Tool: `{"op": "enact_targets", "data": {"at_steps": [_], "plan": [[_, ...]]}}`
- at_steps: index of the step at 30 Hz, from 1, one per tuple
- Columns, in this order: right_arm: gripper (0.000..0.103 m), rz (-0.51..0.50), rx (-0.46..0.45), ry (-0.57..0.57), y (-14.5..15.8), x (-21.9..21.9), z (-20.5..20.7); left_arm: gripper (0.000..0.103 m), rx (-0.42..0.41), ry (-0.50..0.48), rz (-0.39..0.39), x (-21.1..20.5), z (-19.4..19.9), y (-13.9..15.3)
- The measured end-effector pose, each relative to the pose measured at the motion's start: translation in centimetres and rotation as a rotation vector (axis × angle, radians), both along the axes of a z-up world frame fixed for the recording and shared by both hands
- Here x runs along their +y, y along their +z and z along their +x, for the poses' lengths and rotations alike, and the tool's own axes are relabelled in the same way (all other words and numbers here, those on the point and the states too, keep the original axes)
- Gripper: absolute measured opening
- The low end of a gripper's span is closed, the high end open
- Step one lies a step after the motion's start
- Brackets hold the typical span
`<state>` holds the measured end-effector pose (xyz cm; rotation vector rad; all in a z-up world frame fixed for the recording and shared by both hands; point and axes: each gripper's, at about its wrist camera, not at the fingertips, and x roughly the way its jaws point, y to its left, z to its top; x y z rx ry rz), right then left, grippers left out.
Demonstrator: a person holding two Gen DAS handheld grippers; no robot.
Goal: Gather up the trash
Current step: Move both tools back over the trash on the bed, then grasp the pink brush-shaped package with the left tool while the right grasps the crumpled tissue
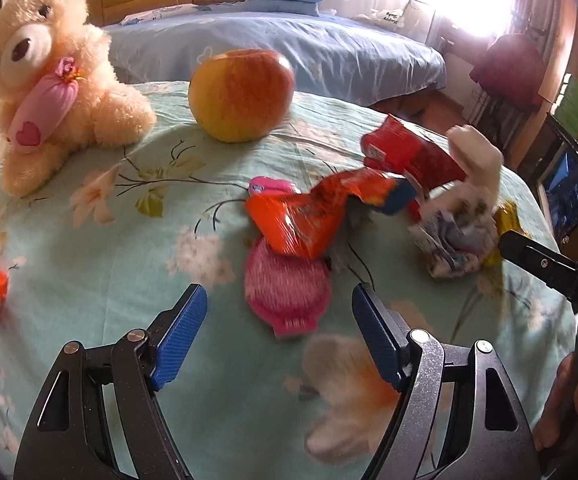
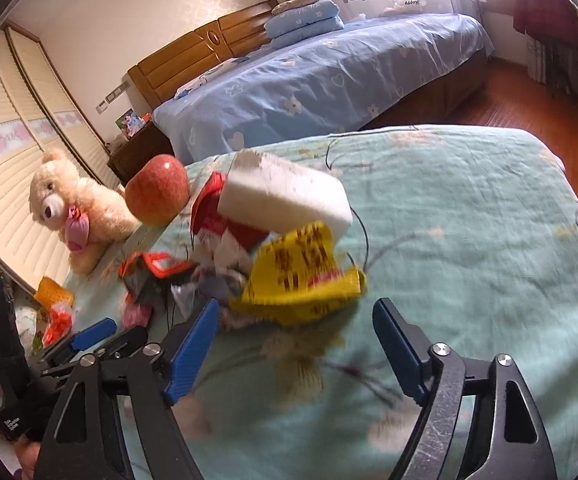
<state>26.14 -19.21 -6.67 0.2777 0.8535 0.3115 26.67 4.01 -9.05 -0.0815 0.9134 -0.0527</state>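
The trash lies heaped on a surface draped in a green floral cloth (image 1: 89,264), to the right of the apple (image 1: 241,94) as the left wrist view has it, and nearer the camera. The heap comprises an orange wrapper (image 1: 301,216), a red packet (image 1: 405,152), a crumpled paper wad (image 1: 457,236), a yellow wrapper (image 2: 301,276) and a white foam block (image 2: 285,196). In my judgement all of it is light. The wrappers look thin, slick and crackly, likely to slide between the pads unless pinched at a crease or twisted end. The wad is soft and should compress, so it can be taken through its bulk. The block appears springy and is best gripped across its narrow faces. A pink knitted item (image 1: 285,288) lies partly under the orange wrapper; whether it is trash cannot be told. Left tongs (image 1: 279,332): released, jaws wide, empty, poised just short of the pink item. Right tongs (image 2: 295,344): released, jaws wide, empty, just short of the yellow wrapper, on the side of the heap away from the apple. The teddy bear (image 1: 49,76) beyond the apple on its far side from the heap does not look like trash. The left view shows the orange wrapper and pink item plainly, and only a sliver of yellow behind the wad. The right view alone shows the yellow wrapper's full spread and the block's shape, and further orange scraps (image 2: 55,308) near the bear. Both views are motion-blurred, so fine detail is unreliable.
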Motion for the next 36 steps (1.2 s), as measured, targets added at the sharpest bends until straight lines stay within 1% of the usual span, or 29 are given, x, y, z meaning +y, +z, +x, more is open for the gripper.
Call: {"op": "enact_targets", "data": {"at_steps": [1, 2, 3, 4, 5, 6, 7, 10, 13, 15, 16, 18, 19, 20, 21, 22, 26, 29, 30, 31, 32, 33, 34, 35, 36], "plan": [[0.069, -0.001, 0.003, -0.001, -0.1, 0.0, 0.3, 0.077, 0.003, 0.002, 0.006, 0.0, 0.3, -0.2], [0.064, -0.001, 0.010, 0.000, -0.2, 0.0, 0.5, 0.076, 0.008, 0.004, 0.014, -0.1, 0.5, -0.3], [0.053, 0.001, 0.017, 0.000, -0.3, -0.1, 0.6, 0.072, 0.005, 0.005, 0.017, -0.1, 0.6, -0.3], [0.042, 0.001, 0.018, 0.000, -0.4, -0.2, 0.6, 0.067, -0.001, 0.005, 0.017, -0.1, 0.6, -0.2], [0.036, -0.002, 0.018, -0.001, -0.4, -0.3, 0.5, 0.058, -0.003, 0.003, 0.018, -0.1, 0.7, -0.2], [0.024, -0.008, 0.016, -0.006, -0.4, -0.4, 0.3, 0.048, -0.006, -0.002, 0.019, -0.2, 0.6, -0.2], [0.015, -0.007, 0.015, -0.007, -0.4, -0.5, 0.2, 0.046, -0.009, -0.008, 0.017, -0.2, 0.5, -0.2], [0.008, 0.000, 0.002, -0.017, -0.2, -1.3, -0.5, 0.045, -0.018, -0.026, 0.013, -0.4, 0.1, -0.1], [0.004, 0.007, -0.003, -0.016, 0.1, -1.8, -1.4, 0.045, -0.024, -0.033, 0.009, -0.4, -0.7, 0.1], [0.003, 0.011, -0.004, -0.017, 0.2, -2.1, -1.9, 0.045, -0.023, -0.036, -0.003, -0.4, -1.5, 0.0], [0.005, 0.024, 0.002, -0.013, 0.1, -2.2, -2.2, 0.045, -0.023, -0.038, -0.009, -0.4, -1.9, 0.0], [0.015, 0.063, 0.021, 0.000, 0.0, -2.2, -2.4, 0.045, -0.022, -0.036, -0.020, -0.4, -2.5, 0.1], [0.027, 0.075, 0.028, 0.004, 0.0, -2.1, -2.4, 0.045, -0.024, -0.036, -0.026, -0.5, -2.9, 0.2], [0.037, 0.082, 0.027, 0.013, 0.0, -1.8, -2.4, 0.045, -0.025, -0.037, -0.029, -0.5, -3.2, 0.2], [0.052, 0.084, 0.020, 0.019, 0.0, -1.4, -2.3, 0.045, -0.026, -0.039, -0.031, -0.5, -3.6, 0.2], [0.058, 0.086, 0.013, 0.024, 0.1, -1.0, -2.3, 0.045, -0.027, -0.041, -0.035, -0.5, -3.8, 0.3], [0.058, 0.093, 0.015, 0.050, 0.0, 0.9, -1.2, 0.046, -0.017, -0.049, -0.038, -0.4, -4.1, 0.3], [0.059, 0.082, 0.028, 0.052, -0.5, 2.1, 0.3, 0.047, -0.004, -0.054, -0.063, -0.1, -3.6, 0.2], [0.058, 0.081, 0.033, 0.052, -0.7, 2.3, 0.5, 0.050, -0.002, -0.056, -0.064, -0.1, -3.5, 0.2], [0.050, 0.078, 0.037, 0.052, -0.9, 2.5, 0.7, 0.052, -0.003, -0.056, -0.060, -0.1, -3.4, 0.3], [0.040, 0.068, 0.040, 0.051, -1.0, 2.7, 0.9, 0.058, -0.005, -0.053, -0.053, -0.1, -3.3, 0.3], [0.021, 0.056, 0.043, 0.048, -1.1, 2.9, 0.9, 0.058, -0.009, -0.053, -0.043, -0.2, -3.2, 0.2], [0.012, 0.054, 0.041, 0.048, -1.2, 2.8, 0.7, 0.058, -0.009, -0.056, -0.029, -0.3, -3.1, 0.1], [0.008, 0.053, 0.041, 0.051, -1.2, 2.7, 0.5, 0.057, 0.002, -0.060, -0.017, -0.5, -2.9, -0.2], [0.008, 0.050, 0.039, 0.052, -1.2, 2.6, 0.1, 0.053, -0.001, -0.061, -0.008, -0.5, -3.0, -0.3]]}}
